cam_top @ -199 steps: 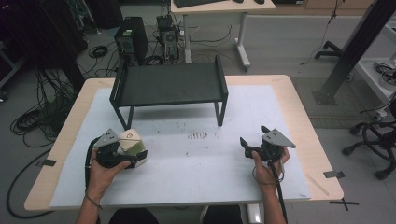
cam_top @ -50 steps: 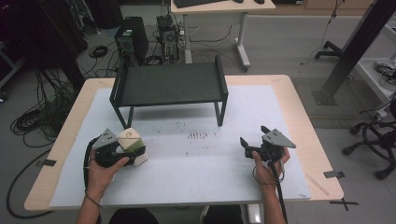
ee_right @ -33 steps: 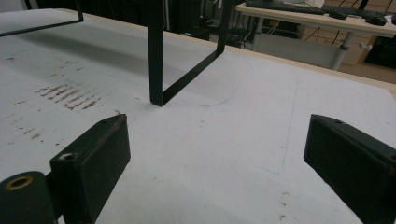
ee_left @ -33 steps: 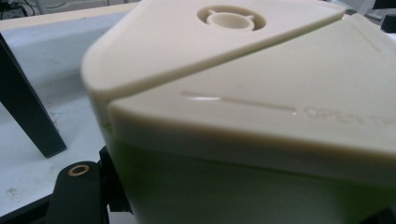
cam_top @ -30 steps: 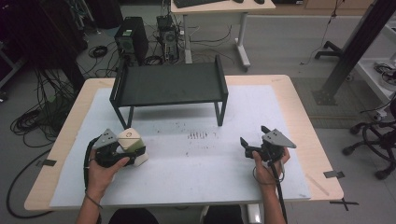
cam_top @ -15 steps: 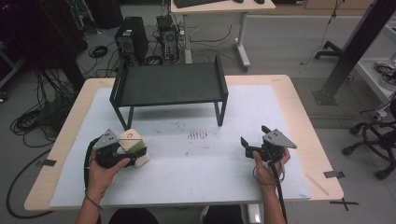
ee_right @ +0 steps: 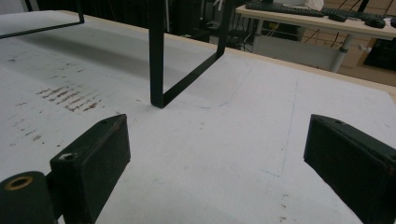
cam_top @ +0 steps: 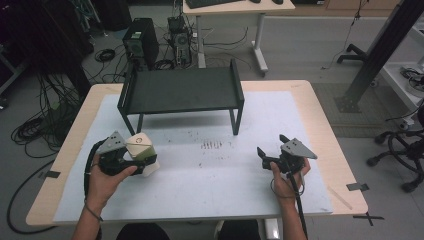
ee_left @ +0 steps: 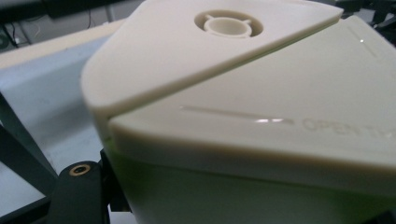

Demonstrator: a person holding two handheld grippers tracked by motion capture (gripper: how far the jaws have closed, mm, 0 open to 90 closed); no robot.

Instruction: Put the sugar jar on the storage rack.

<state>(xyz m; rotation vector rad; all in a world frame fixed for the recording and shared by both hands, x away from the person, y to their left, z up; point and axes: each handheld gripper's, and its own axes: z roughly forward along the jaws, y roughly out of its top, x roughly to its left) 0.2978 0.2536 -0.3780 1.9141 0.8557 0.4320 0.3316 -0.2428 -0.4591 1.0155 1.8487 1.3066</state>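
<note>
So far: the left gripper (cam_top: 142,161) is pinching the cream box (cam_top: 141,150) near the table's (cam_top: 320,125) left edge.
Right gripper (cam_top: 270,156): jaws are standing spread, holding nothing.
Remaining, likely: carrying the box to the black rack (cam_top: 182,90).

Blk rack (cam_top: 182,90) on table (cam_top: 320,125)

I see a pale wooden table (cam_top: 320,107) with a white mat (cam_top: 215,185) spread over most of its top. A low black rack (cam_top: 182,90) stands on the mat at the far side. Brown smudges (cam_top: 214,145) mark the mat just in front of it.
</note>
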